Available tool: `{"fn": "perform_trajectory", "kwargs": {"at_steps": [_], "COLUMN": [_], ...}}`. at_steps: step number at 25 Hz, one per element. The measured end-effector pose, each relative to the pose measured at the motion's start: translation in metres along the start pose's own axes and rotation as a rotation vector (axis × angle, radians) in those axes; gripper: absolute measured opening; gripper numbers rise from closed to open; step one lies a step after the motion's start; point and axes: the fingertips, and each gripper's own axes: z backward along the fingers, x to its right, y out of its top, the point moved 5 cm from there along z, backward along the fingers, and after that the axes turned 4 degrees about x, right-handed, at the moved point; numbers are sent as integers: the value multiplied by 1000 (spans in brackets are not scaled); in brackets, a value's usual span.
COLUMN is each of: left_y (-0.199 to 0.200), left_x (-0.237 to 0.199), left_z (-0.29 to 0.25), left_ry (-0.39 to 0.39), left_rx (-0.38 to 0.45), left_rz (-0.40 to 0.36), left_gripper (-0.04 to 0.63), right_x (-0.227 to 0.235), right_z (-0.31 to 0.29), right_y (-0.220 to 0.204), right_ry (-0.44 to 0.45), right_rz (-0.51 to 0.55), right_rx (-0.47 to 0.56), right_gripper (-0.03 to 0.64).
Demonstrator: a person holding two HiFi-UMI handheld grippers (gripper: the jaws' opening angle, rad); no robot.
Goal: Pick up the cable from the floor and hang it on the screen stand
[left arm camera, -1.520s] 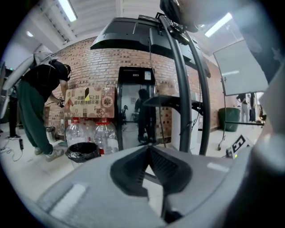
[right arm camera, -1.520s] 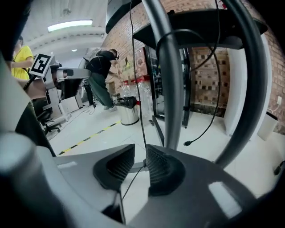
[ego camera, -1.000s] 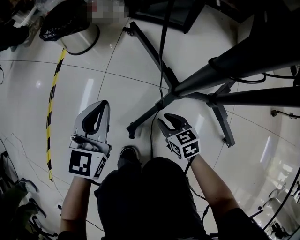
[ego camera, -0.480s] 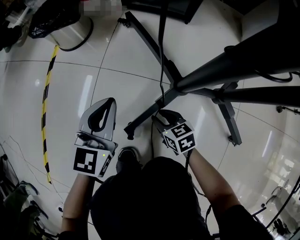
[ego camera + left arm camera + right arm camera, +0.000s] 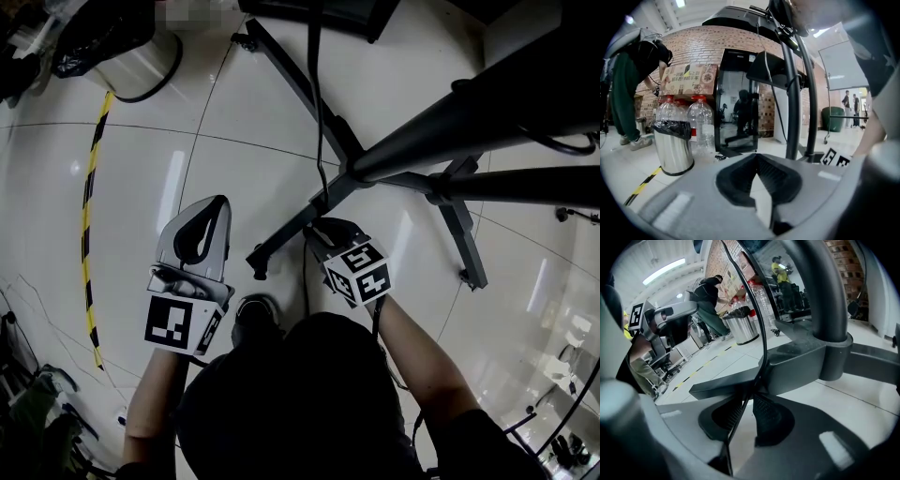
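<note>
- Black cable (image 5: 764, 347) ran up from the floor past the stand (image 5: 441, 136), at twelve o'clock from the right gripper (image 5: 747, 404); the pick-up was in hand.
- Its jaws had just been closing: half spread, with the cable between them and not visibly pinched.
- Next, I judged, a full squeeze, then the lift.
- Left gripper (image 5: 757, 157), at nine o'clock, had its tips pressed together and held nothing.
</note>
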Motion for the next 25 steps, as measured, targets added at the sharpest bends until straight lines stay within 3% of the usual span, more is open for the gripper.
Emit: {"fn": "perform_trajectory", "kwargs": {"at_steps": [8,19,25], "left_y": [-4,-1,41], "left_x": [6,10,0], "left_z": [-4,-5,1], "left_ry": [-16,-28,1], "left_rx": [-1,15,24], "left_rz": [-8,-24,-58], "left_gripper": [5,5,5], "right_x": [-1,-3,-19], "right_z": [3,23,57], "right_y": [0,14,48], "right_ry": [49,85,97], "right_rz": [-53,-51,19], "right_rx": [41,83,105], "right_gripper": [25,23,21]}}
